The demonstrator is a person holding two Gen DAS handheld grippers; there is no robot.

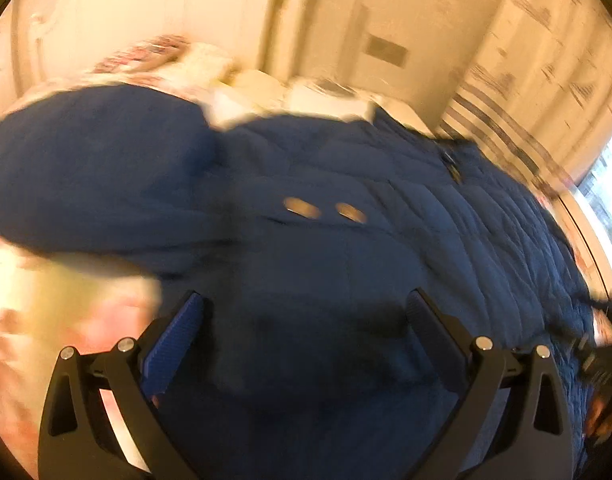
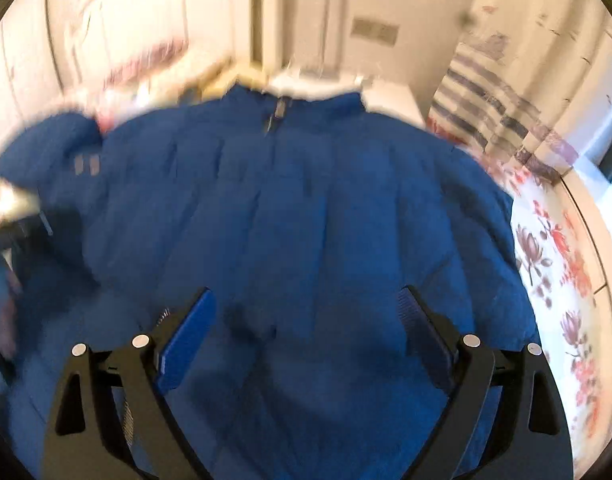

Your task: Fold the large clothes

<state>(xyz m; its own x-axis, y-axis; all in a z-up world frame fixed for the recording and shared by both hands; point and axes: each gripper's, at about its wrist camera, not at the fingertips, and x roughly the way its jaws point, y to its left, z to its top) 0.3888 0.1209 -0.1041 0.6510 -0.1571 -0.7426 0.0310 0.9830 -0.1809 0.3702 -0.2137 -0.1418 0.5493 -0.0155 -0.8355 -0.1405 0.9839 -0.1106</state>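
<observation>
A big blue quilted jacket (image 1: 345, 184) lies spread flat on a floral bed sheet (image 1: 46, 320). In the right wrist view the jacket (image 2: 306, 208) shows its collar and zipper (image 2: 278, 112) at the far end. One sleeve (image 2: 54, 148) is folded in at the left. My left gripper (image 1: 304, 310) hovers over the jacket's lower part, open, with nothing pinched between its blue pads (image 1: 178, 344). My right gripper (image 2: 307, 300) hangs over the jacket's middle, jaws wide open, only fabric below them. Both views are motion-blurred.
The floral sheet (image 2: 565, 280) shows to the right of the jacket. Pale folded items and pillows (image 1: 266, 88) lie past the collar. White cupboard doors (image 2: 126, 20), a striped curtain (image 2: 485, 92) and a bright window (image 1: 605, 184) stand behind. A dark blurred shape (image 2: 14, 224) sits at the left edge.
</observation>
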